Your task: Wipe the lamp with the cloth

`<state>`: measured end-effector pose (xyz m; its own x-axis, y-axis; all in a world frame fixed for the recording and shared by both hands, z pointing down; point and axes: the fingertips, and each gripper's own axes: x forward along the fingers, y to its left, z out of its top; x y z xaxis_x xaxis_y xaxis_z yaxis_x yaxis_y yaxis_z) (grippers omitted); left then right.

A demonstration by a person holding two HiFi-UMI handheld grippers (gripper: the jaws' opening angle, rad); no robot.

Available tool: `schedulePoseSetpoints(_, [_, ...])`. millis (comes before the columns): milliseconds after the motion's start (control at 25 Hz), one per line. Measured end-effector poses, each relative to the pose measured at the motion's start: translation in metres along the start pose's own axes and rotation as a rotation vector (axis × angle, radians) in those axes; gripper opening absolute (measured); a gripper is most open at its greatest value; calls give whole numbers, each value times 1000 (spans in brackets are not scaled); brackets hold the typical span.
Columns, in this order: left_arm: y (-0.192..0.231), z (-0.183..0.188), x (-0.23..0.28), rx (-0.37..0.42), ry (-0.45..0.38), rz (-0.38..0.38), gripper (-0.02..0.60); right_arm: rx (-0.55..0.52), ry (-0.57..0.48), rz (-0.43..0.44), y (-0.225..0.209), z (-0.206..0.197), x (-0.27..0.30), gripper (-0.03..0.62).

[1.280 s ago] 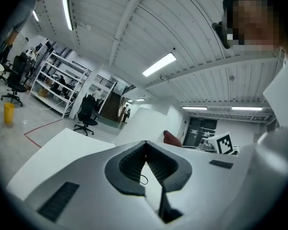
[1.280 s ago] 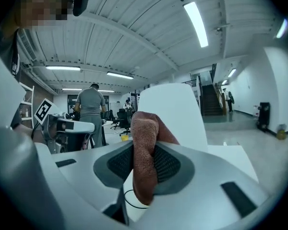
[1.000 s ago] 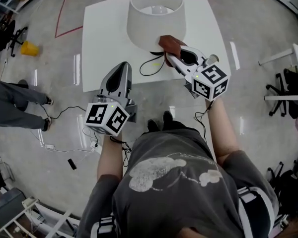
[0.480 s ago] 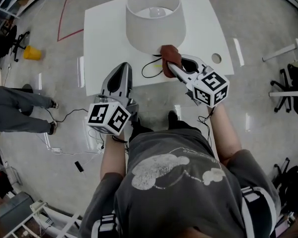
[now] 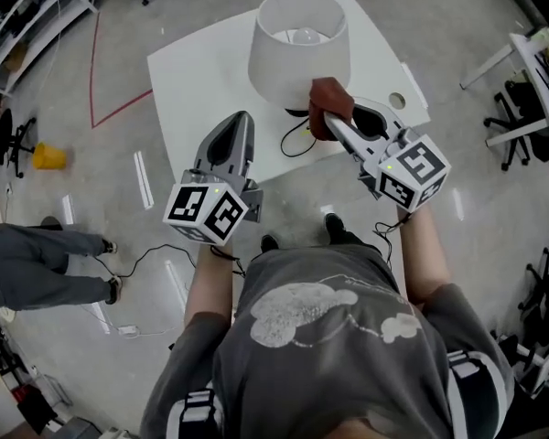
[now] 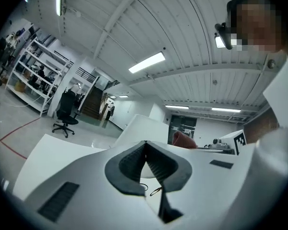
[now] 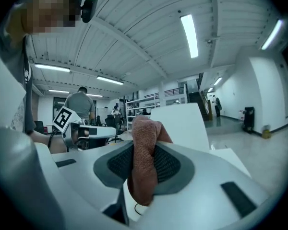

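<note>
Since half a second ago the head view has swung, so table and grippers sit further right in it, and the cloth rides slightly higher on the lamp. Nearest is the person's grey shirt, its pale print too blotchy to read. Each gripper's marker cube, the left cube and the right cube, carries black-and-white square patterns and no legible words. The left gripper is clenched on nothing, pads meeting at the tips in the left gripper view, and it hangs over the near edge of the white table. The right gripper is clamped on a rust-brown cloth, which bulges up between its ribbed pads in the right gripper view. The cloth's far end lies against the lower right rim of the white shade of the table lamp, whose bulb shows through the open top. A black cord loops on the tabletop between the grippers, near the front edge. Bare tabletop lies left of the lamp; a round hole sits near the right edge. Further out, a red tape line runs across the grey floor left of the table, near a yellow object and a bystander's legs.
</note>
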<state>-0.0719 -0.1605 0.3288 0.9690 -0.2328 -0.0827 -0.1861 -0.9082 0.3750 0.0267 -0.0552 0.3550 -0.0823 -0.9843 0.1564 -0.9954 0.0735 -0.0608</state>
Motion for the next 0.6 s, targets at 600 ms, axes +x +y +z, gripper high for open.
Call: schedulePoseSetpoints(600, [17,16,-27,10,42,-193,8,-63,-20,-259,-12,49,27,97])
